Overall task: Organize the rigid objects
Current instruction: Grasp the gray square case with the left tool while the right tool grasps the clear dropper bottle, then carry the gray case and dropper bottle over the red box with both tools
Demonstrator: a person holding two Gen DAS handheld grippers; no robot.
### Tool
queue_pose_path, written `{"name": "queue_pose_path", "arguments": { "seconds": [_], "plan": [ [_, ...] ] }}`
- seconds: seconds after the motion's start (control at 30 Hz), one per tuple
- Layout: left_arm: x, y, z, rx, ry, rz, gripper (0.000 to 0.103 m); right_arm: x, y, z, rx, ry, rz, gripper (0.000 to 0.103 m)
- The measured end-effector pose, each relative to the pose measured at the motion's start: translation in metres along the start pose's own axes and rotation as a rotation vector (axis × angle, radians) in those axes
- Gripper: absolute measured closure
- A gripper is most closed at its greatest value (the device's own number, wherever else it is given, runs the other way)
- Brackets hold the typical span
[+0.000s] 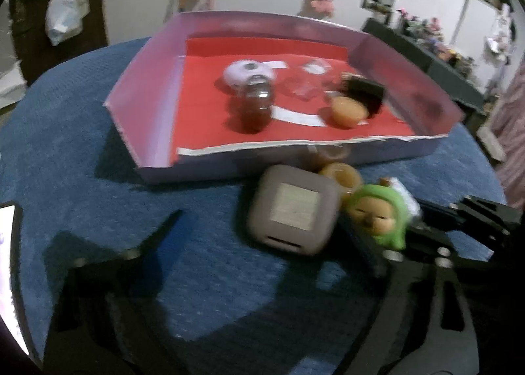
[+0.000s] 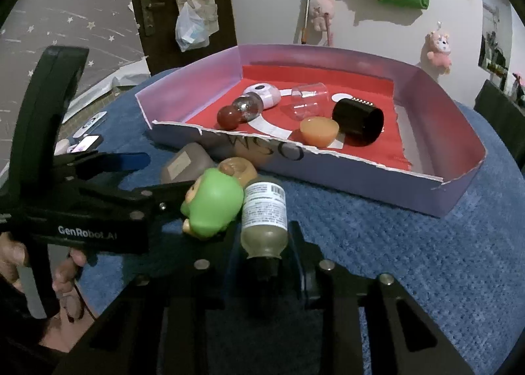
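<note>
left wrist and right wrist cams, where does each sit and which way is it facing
Left wrist: on the left gripper, looking down over the grey box to the tray; only its fingers show.
Right wrist: on the right gripper, shut on the small bottle; a hand shows.
Shared: green toy, tray.

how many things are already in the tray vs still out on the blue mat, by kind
In the tray:
round white gadget: 1
dark red bottle: 1
clear cup: 1
orange bowl: 1
black cylinder: 1

On the mat:
grey box: 1
tan cup: 1
green-hooded figure: 1
labelled bottle: 1

Total: 9
</note>
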State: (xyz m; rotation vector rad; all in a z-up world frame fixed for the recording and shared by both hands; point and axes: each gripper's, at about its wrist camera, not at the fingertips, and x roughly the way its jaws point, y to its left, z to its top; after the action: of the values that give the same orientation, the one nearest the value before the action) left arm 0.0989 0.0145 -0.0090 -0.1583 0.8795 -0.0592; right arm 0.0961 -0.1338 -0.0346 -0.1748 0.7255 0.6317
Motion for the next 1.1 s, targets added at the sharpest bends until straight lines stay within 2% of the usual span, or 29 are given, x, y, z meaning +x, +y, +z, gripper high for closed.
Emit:
{"name": "queue_pose_path", "arguments": {
  "seconds": [0.07, 0.1, 0.33, 0.67, 1.1],
  "plan": [
    [0.000, -0.006, 0.001, 0.024, 0.003, -0.021, 0.053, -0.002, -0.002, -0.001, 0.012, 0.000, 0.015, 0.073],
    [0.001, -0.008, 0.002, 0.034, 0.006, -0.015, 0.054, -0.002, -0.003, -0.001, 0.016, 0.001, 0.017, 0.073],
    [-0.003, -0.008, 0.001, 0.035, -0.003, -0.026, 0.054, -0.010, -0.005, -0.003, 0.045, -0.006, 0.042, 0.073],
    [-0.032, -0.012, -0.007, 0.041, -0.053, -0.055, 0.054, -0.028, -0.006, 0.007, 0.082, -0.054, 0.093, 0.073],
    [-0.051, -0.005, -0.009, 0.006, -0.085, -0.078, 0.054, -0.041, -0.002, 0.017, 0.088, -0.090, 0.107, 0.073]
  ]
}}
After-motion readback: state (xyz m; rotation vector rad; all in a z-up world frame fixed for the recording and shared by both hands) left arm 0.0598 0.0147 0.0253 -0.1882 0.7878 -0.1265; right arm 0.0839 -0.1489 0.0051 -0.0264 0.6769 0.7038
